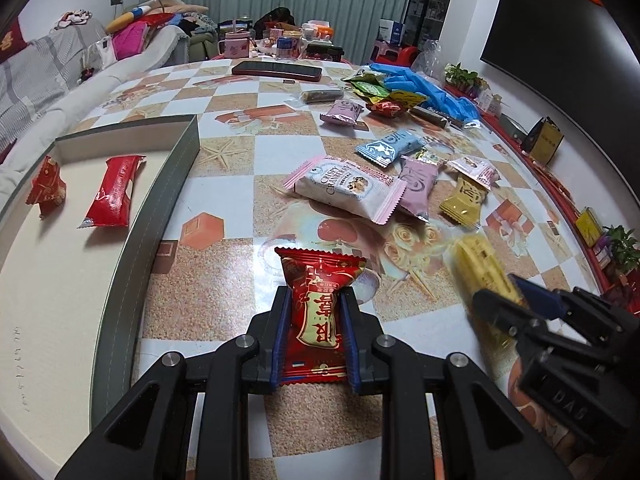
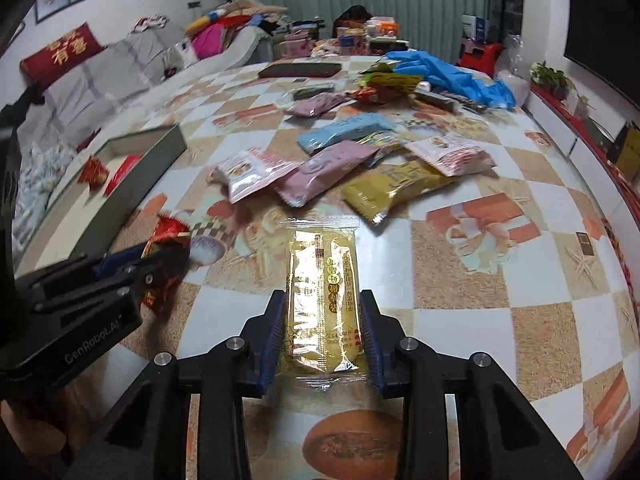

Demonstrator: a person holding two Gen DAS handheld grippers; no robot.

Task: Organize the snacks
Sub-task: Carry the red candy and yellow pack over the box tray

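My left gripper (image 1: 314,300) is shut on a red snack packet (image 1: 318,312) and holds it just above the table. It also shows at the left of the right wrist view (image 2: 160,260). My right gripper (image 2: 324,304) is shut on a clear yellow snack packet (image 2: 322,300); it shows blurred at the right of the left wrist view (image 1: 496,292). A shallow grey box (image 1: 172,172) at the left holds two red packets (image 1: 112,190). A pile of loose snacks (image 1: 348,188) lies in the middle of the table.
A dark phone (image 1: 277,70) lies at the far side of the checkered table (image 1: 224,272). Blue gloves (image 1: 420,84) and more packets lie at the far right. A sofa (image 1: 60,80) runs along the left. A red shelf (image 1: 560,184) borders the right.
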